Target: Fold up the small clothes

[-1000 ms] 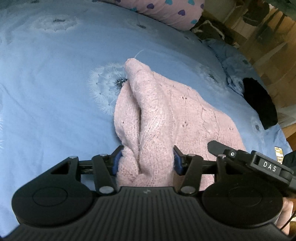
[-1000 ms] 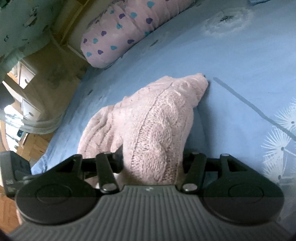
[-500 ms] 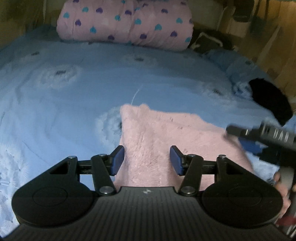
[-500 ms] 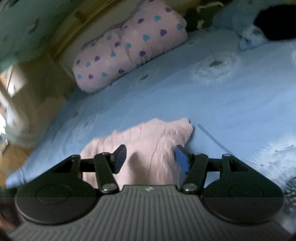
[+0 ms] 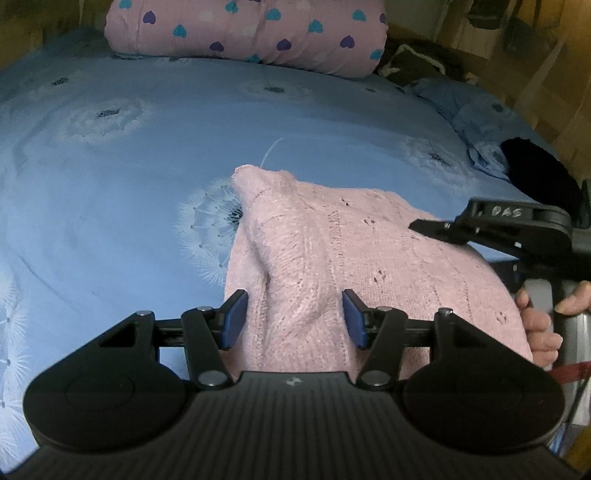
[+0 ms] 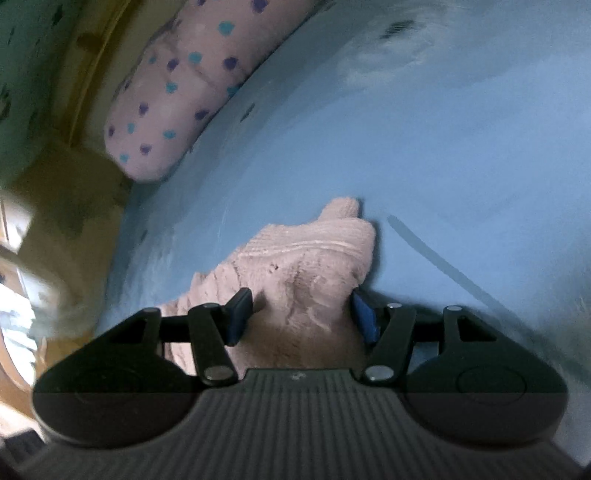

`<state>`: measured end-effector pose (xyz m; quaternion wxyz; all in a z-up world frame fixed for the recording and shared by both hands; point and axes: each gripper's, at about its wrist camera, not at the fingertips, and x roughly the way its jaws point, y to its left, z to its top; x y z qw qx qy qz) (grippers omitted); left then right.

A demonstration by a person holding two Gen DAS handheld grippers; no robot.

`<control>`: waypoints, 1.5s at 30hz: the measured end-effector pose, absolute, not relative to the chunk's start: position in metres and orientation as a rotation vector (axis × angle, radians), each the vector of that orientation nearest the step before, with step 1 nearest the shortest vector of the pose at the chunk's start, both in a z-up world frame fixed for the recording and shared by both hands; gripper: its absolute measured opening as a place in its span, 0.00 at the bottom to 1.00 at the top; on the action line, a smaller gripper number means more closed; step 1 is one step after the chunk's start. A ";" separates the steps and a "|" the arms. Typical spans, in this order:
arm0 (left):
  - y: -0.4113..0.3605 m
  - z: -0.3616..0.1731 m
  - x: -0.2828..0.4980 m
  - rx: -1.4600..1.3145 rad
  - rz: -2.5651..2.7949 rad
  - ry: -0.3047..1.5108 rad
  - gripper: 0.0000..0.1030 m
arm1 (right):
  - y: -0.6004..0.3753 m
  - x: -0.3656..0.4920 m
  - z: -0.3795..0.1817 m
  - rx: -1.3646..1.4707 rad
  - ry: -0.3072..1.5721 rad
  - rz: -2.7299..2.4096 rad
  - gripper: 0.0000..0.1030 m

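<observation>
— Where was the garment at that moment?

— The pink cable-knit sweater (image 5: 332, 258) lay on the light blue bedsheet with white dandelion print (image 5: 110, 184), and one narrow end of it pointed to the far side of the bed.

— And the left gripper (image 5: 294, 319)?

— Its two blue-padded fingers (image 5: 235, 319) were spread apart, with a raised ridge of the knit between them. I could not tell if the pads touched the wool.

— The right gripper (image 6: 301, 319)?

— Also spread wide, released, above the other part of the sweater (image 6: 306, 266). That view was blurred.

— What else was there?

— A pink pillow with blue and purple hearts (image 5: 243, 33) at the head of the bed, and a black cloth (image 5: 535, 173) at the right edge.
</observation>
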<state>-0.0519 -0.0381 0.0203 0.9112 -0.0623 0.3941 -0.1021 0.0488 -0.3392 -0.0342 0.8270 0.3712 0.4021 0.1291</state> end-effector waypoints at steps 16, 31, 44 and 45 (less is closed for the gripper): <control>-0.039 0.036 -0.065 -0.107 -0.210 0.800 0.62 | -0.309 0.020 0.002 0.302 0.659 0.169 0.30; -0.038 0.046 -0.108 -0.025 -0.176 0.809 0.62 | -0.301 -0.094 0.038 0.205 0.589 0.213 0.32; -0.025 0.028 -0.111 -0.076 -0.176 0.831 0.71 | -0.284 -0.106 0.007 0.119 0.591 0.180 0.39; -0.026 0.031 -0.116 -0.068 -0.174 0.826 0.71 | -0.285 -0.109 0.008 0.131 0.589 0.176 0.39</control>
